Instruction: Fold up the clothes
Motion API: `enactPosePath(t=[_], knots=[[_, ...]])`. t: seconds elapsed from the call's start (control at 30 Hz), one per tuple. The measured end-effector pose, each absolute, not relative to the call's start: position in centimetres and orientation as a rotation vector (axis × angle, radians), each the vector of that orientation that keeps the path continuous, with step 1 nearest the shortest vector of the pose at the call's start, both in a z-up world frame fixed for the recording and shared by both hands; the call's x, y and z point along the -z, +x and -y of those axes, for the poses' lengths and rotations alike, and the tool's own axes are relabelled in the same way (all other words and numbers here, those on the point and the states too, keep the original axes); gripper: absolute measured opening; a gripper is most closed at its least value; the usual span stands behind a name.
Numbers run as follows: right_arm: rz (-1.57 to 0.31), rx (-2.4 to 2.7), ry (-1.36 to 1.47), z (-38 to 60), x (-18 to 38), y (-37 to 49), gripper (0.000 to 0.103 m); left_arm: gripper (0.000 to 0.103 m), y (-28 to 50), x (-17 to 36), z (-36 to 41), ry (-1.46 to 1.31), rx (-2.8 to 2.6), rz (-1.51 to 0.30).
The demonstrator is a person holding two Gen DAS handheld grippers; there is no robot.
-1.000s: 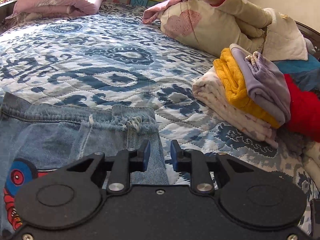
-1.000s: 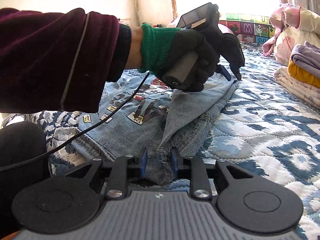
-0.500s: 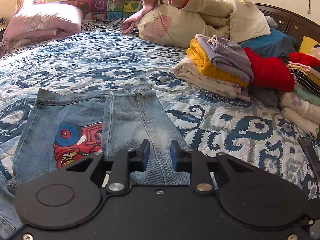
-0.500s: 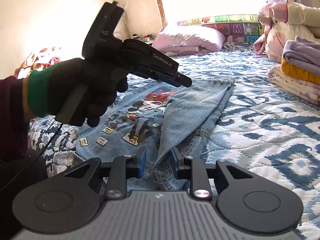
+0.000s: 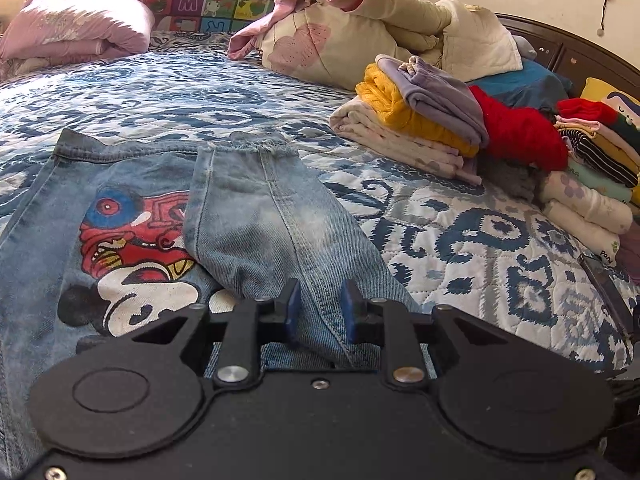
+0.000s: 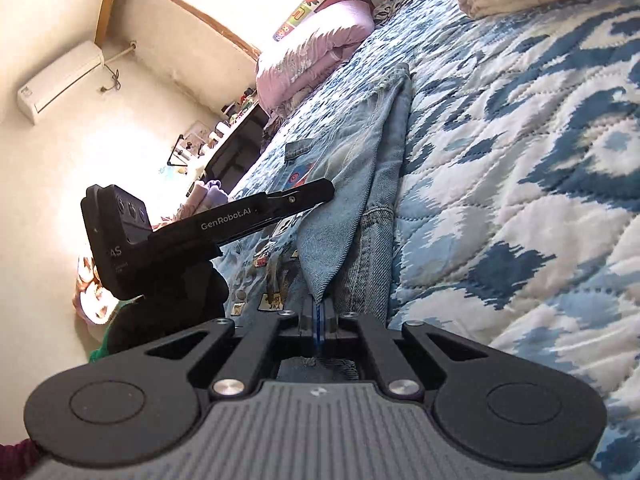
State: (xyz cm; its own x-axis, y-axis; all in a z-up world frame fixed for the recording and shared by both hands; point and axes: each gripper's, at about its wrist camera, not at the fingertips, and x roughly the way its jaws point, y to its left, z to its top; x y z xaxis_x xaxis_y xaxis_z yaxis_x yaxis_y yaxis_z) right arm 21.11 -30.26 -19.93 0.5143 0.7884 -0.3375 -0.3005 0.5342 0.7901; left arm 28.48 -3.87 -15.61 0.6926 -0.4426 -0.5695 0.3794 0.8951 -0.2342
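A right gripper (image 6: 318, 314) clamps a pinched fold of a denim jacket (image 5: 132, 216), its jaws drawn tight on the cloth, while the left gripper (image 5: 319, 307) hovers released just above the folded-over sleeve (image 5: 272, 216), its blue pads apart with nothing between them. The one jacket lies back-up on the bed (image 5: 460, 240), a cartoon print (image 5: 132, 248) showing beside the sleeve, whose frayed cuff reaches the far hem. Denim of this weight looks stiff enough to keep a crease yet heavy enough to drag and sag if lifted by one corner; seams, the cuff and the hem look like the firmest places to take hold. Farther along the blue-and-white quilt, to the right, stands a folded stack (image 5: 412, 120) of three visible pieces, cream, yellow and lilac, touching a red garment (image 5: 520, 132) and a further pile of striped and pale clothes too jumbled to count. A pink pillow (image 5: 76, 28) and a heaped comforter (image 5: 360, 24) close the scene.
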Motion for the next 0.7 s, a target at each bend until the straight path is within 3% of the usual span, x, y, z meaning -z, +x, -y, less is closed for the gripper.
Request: enactPosePath(t=[0.07,0.2,0.33,0.53,0.6,0.7], knots=[[-0.791,-0.714,0.759,30.4,20.6,21.3,0.004,0.020,29.4,15.5,4.2,-0.097,0.461,-0.672],[-0.733,-0.727,0.527,28.3,18.5,20.1,0.008,0.022,33.6,14.9,6.6,-0.059,0.422,-0.710],[-0.718,-0.706,0.532,28.2,18.2,20.0,0.008,0.031,37.8,14.3,9.0,-0.021,0.383,-0.748],[-0.732,-0.699,0.511,28.2,18.4,20.3,0.008,0.031,44.0,13.3,12.5,0.037,0.325,-0.804],[-0.730,-0.702,0.496,27.9,18.3,20.2,0.008,0.026,46.0,13.1,13.9,0.051,0.291,-0.826],[-0.716,-0.701,0.487,27.8,17.9,20.1,0.008,0.007,45.9,14.4,12.8,0.025,0.261,-0.839]])
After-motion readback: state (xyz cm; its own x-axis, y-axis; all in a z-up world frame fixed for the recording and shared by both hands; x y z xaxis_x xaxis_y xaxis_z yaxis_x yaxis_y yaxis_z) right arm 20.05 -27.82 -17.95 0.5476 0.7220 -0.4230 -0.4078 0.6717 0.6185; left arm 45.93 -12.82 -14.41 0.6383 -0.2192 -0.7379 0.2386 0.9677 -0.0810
